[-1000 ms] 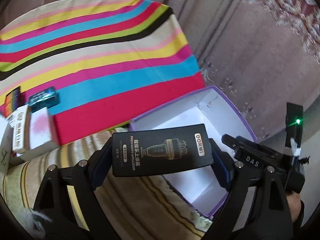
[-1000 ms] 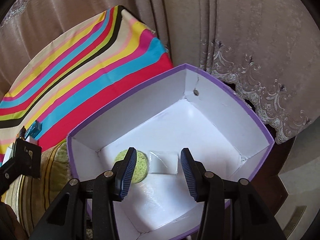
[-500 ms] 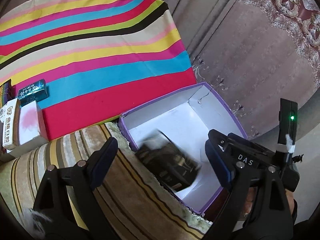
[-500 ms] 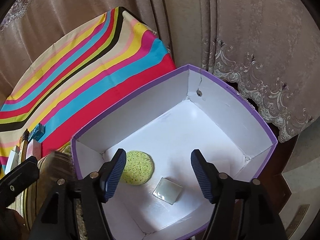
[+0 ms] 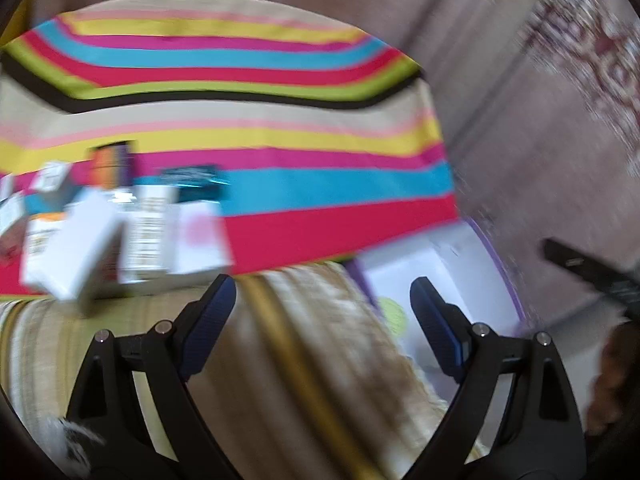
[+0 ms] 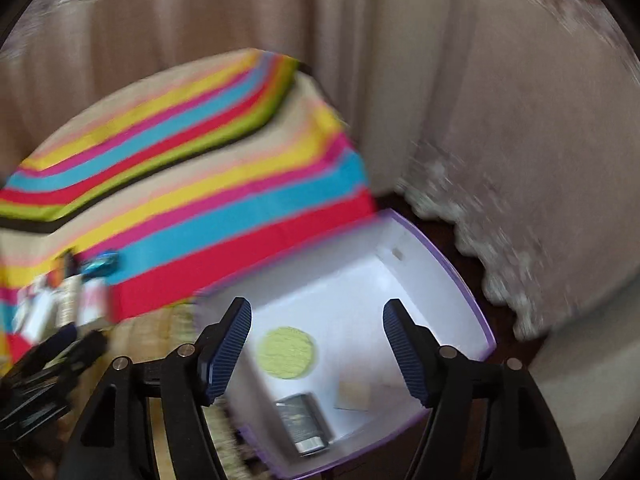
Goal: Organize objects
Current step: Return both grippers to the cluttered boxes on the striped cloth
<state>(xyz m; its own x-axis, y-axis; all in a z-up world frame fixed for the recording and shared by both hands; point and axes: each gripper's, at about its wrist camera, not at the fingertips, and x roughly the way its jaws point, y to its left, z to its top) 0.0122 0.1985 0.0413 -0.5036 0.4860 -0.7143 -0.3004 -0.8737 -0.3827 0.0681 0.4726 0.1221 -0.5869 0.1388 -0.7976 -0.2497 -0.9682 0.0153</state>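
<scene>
Three things are now seen inside the purple box [image 6: 476, 312]: a green disc [image 6: 286, 353], a dark carton [image 6: 304, 424] and a small pale packet [image 6: 354, 396]. A second ago the carton was pinched in the left gripper [image 5: 322, 312] above the box; it has since been dropped in, and the packet has been let go by the right gripper [image 6: 316, 340]. Both deliveries can therefore be judged done, and a fresh pick is due.

The left gripper's fingers are spread wide with nothing between them, and it has been swung toward the pile of small boxes [image 5: 120, 236] on the striped cloth [image 5: 248, 92]. The right gripper's fingers are parted and empty above the box.

The box contents are shown only by the right view; in the left view just a corner of the box and a sliver of the disc are caught. The pile is shown large, though blurred, in the left view, small and at the edge in the right.
</scene>
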